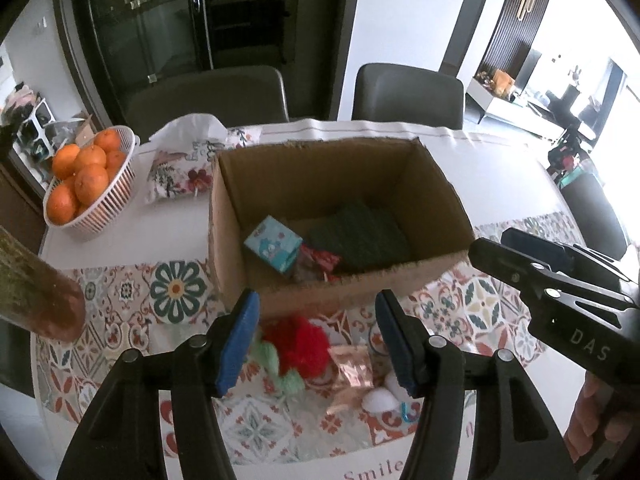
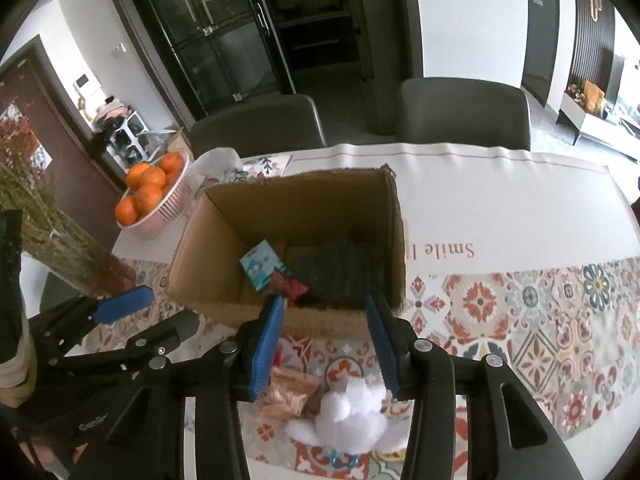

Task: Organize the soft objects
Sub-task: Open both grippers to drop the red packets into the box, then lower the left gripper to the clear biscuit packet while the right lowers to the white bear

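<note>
An open cardboard box [image 1: 440, 184] [image 2: 192, 248] stands on the table. Inside lie a dark green cloth [image 1: 360, 236] [image 2: 340, 268], a light blue patterned piece [image 1: 272, 244] [image 2: 260, 264] and a red item [image 1: 324, 260] [image 2: 292, 286]. In front of the box lie a red and mint yarn pom-pom [image 1: 296, 344], a shiny copper pouch [image 1: 352, 372] [image 2: 288, 396] and a white fluffy toy [image 1: 380, 400] [image 2: 348, 416]. My left gripper [image 1: 316, 344] is open above the pom-pom. My right gripper [image 2: 324, 344] is open above the white toy and also shows in the left wrist view [image 1: 516, 256].
A white basket of oranges [image 1: 104, 208] [image 2: 168, 208] stands left of the box, a floral pouch [image 1: 176, 176] beside it. A vase of dried stems [image 1: 36, 292] [image 2: 68, 248] stands at the left. Two grey chairs [image 1: 408, 96] stand behind the patterned tablecloth [image 2: 520, 320].
</note>
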The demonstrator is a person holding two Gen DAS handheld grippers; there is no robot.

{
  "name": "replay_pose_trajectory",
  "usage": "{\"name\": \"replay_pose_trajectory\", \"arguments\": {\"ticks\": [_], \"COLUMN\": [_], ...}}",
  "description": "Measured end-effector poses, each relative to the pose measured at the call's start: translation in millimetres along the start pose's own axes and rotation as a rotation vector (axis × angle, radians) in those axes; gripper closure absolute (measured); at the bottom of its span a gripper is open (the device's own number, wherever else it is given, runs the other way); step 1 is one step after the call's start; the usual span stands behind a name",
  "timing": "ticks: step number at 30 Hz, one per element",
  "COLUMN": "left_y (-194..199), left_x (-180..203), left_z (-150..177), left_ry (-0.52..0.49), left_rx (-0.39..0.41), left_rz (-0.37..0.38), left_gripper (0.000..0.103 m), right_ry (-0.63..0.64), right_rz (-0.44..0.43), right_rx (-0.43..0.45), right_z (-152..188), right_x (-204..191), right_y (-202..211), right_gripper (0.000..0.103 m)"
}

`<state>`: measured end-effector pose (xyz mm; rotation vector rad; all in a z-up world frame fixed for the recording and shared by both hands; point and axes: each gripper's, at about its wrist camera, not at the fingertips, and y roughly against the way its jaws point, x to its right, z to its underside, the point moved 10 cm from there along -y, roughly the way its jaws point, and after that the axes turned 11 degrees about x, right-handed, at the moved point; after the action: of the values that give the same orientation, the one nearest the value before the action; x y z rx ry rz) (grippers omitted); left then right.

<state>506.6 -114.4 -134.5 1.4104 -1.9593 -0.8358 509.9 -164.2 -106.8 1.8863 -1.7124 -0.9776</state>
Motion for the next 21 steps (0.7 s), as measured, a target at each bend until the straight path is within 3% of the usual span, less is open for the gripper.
{"name": "replay_pose_trajectory", "arguments": {"ticks": [21], "left_y": [-14], "left_x": [18], "left_z": [76], "left_ry": [-0.003], "left_rx": [-0.141], "left_rz": [0.046], "left_gripper": [0.044], "right_ry": [-0.021], "right_rz": [-0.001], "right_rx": [-0.168], "right_z": [84], "right_x": [12], "right_y": [2], "right_gripper": [0.052]}}
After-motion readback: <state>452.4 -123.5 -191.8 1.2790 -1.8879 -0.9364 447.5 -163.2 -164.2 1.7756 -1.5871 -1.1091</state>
